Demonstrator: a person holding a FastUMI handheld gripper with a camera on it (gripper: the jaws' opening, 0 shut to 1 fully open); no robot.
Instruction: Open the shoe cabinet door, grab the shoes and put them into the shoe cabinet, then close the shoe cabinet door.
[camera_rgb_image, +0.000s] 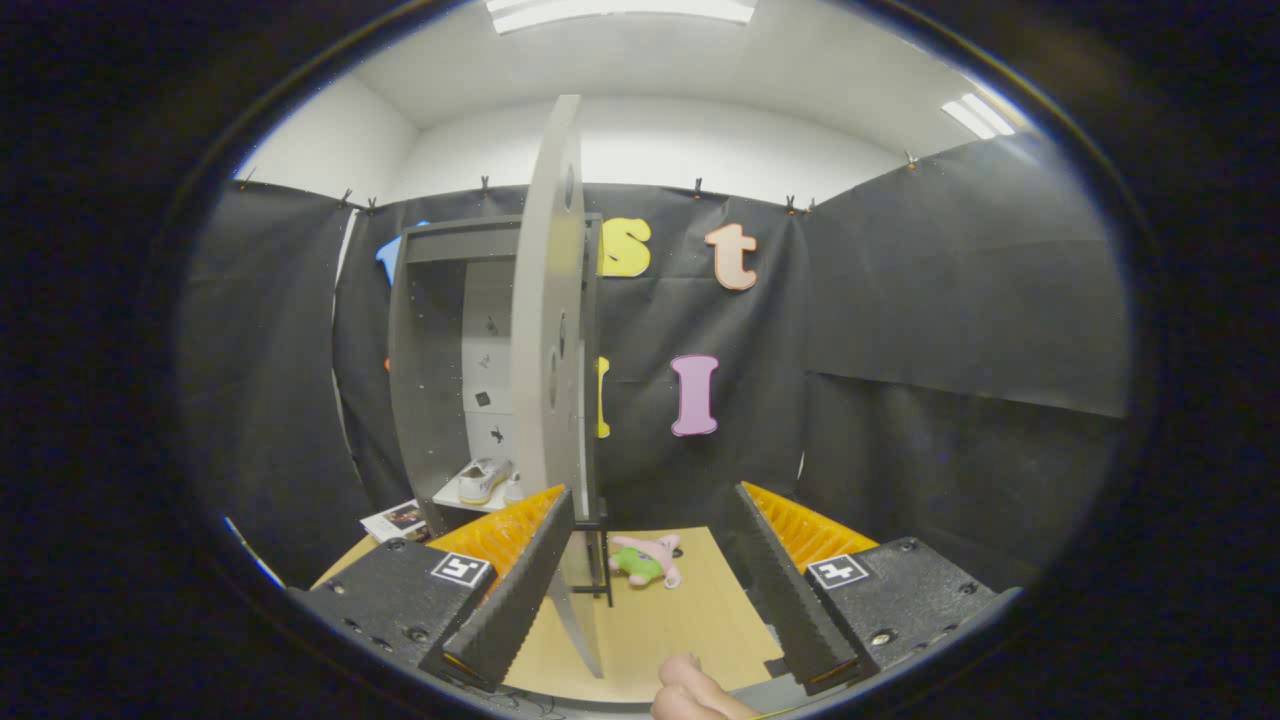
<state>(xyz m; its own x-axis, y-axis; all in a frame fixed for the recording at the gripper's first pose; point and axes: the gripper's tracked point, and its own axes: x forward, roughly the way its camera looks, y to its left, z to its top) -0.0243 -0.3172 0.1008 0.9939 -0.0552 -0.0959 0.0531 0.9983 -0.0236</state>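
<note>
Two fingers (650, 580) spread wide; cabinet door (548, 330) edge between.

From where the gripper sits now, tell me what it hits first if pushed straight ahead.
The open gripper has the edge of the grey cabinet door standing between its fingers, nearer one of them. Going straight on, it would likely meet that swung-open door first; the pink and green plush toy lies beyond. Depth is uncertain.

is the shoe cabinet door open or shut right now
Open: the door stands edge-on, swung out between the open gripper's fingers, baring the shoe cabinet shelf with a white shoe on it.
</note>
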